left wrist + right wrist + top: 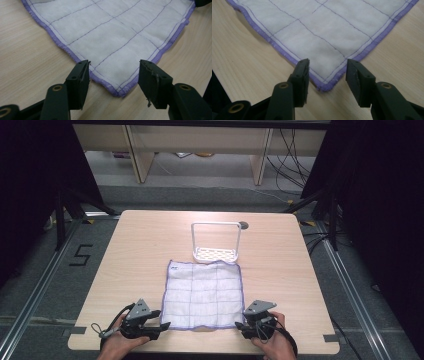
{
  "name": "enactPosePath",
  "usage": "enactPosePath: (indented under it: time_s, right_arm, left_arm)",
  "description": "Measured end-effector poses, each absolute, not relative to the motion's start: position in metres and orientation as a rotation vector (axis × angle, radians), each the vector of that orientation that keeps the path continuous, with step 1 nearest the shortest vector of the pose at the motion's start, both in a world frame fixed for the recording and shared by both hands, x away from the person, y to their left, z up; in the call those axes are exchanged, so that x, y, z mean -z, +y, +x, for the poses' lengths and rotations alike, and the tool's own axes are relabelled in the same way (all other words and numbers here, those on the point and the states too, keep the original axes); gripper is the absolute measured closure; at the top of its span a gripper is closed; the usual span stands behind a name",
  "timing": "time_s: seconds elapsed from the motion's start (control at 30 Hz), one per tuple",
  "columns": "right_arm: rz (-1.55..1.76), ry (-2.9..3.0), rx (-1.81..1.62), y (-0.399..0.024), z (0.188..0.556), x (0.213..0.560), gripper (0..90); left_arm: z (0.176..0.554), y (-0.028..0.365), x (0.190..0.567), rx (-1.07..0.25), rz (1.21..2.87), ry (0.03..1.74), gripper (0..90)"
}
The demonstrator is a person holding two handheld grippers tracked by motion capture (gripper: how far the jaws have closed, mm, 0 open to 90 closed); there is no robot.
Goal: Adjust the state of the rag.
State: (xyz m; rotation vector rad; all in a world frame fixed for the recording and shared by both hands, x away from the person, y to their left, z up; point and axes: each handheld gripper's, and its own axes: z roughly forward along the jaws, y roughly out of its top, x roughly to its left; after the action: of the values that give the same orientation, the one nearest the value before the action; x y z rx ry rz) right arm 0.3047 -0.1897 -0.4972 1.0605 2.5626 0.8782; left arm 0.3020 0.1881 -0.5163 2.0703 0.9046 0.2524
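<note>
Straddling near corners of white cloth [204, 294] flat on table [135, 255]: my left tongs [113, 75] apart around near-left corner, my right tongs [327, 72] apart around near-right corner. White rack [216, 241] just beyond cloth's far edge.

White cloth [203, 292] with purple grid and hem; white rack [216, 253].

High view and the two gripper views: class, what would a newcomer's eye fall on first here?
First, the white cloth with its purple hem, spread flat on the near half of the wooden table. Next, the left gripper and the right gripper, each open astride a near corner. Behind the cloth stands a white rack.
</note>
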Motion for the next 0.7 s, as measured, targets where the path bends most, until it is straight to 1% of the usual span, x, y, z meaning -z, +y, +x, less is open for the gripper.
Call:
enactPosePath:
  time_s: [0.03, 0.2, 0.3, 0.4, 0.5, 0.57, 0.7]
  right_arm:
    - [1.098, 2.541, -0.895, -0.188, 0.304, 0.499, 57.7]
    - [1.085, 2.566, -0.878, -0.188, 0.304, 0.499, 68.2]
    - [1.029, 2.574, -0.875, -0.189, 0.305, 0.500, 75.9]
    - [1.042, 2.560, -0.892, -0.188, 0.304, 0.502, 83.0]
    - [0.990, 2.590, -0.869, -0.189, 0.304, 0.500, 85.8]
    - [0.979, 2.594, -0.869, -0.189, 0.304, 0.499, 86.2]
    - [0.969, 2.563, -0.917, -0.189, 0.299, 0.491, 86.4]
  left_arm:
    - [0.303, 0.188, 0.517, -0.261, 2.084, 0.896, 43.7]
    - [0.305, 0.186, 0.518, -0.294, 2.148, 0.832, 52.0]
    - [0.304, 0.184, 0.519, -0.290, 2.160, 0.810, 59.0]
    - [0.305, 0.184, 0.518, -0.311, 2.191, 0.774, 69.4]
    - [0.303, 0.182, 0.517, -0.310, 2.203, 0.749, 82.9]
    - [0.303, 0.180, 0.517, -0.311, 2.200, 0.740, 85.5]
    - [0.301, 0.183, 0.511, -0.304, 2.192, 0.728, 86.7]
